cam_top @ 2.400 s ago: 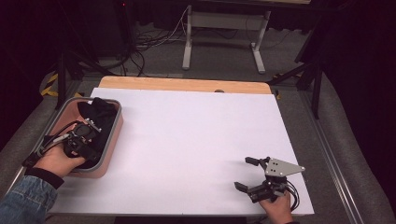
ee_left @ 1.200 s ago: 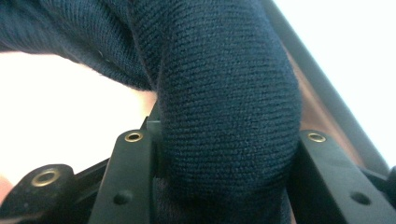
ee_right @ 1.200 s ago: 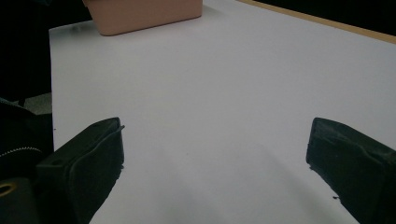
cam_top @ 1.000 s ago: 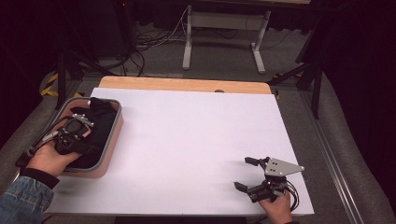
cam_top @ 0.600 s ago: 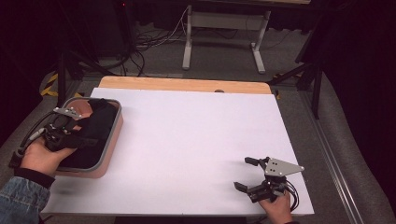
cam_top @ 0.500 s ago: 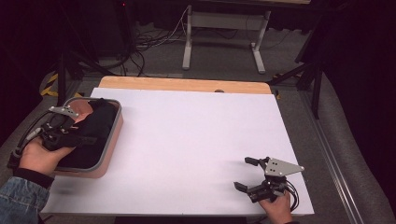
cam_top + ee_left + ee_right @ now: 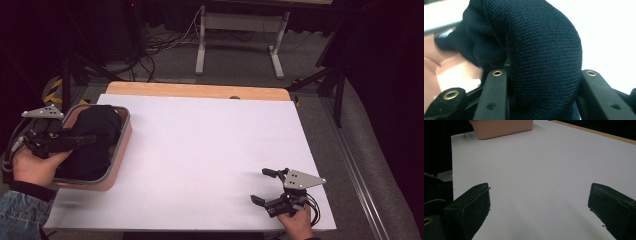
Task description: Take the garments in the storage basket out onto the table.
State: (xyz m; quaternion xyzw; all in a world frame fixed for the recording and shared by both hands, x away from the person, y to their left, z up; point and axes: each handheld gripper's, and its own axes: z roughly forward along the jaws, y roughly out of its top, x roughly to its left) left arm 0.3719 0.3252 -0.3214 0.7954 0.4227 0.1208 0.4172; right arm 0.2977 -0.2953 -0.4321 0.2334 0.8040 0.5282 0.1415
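Dark knit cloth (image 7: 92, 140) lies bunched in the pink bin (image 7: 123, 139) at the counter's left edge, and the left tool (image 7: 75, 141) has its jaws clamped on a thick fold of it, seen up close between the jaws in the left gripper view (image 7: 541, 62). So the grasp looks made; lifting the cloth clear and laying it on the white counter (image 7: 210, 150) remain. Far right, the right tool (image 7: 263, 186) rests with jaws wide, holding nothing.

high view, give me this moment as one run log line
left gripper: shut on dark knit cloth | cloth: partly in pink bin | right gripper: open, nothing held, on white table
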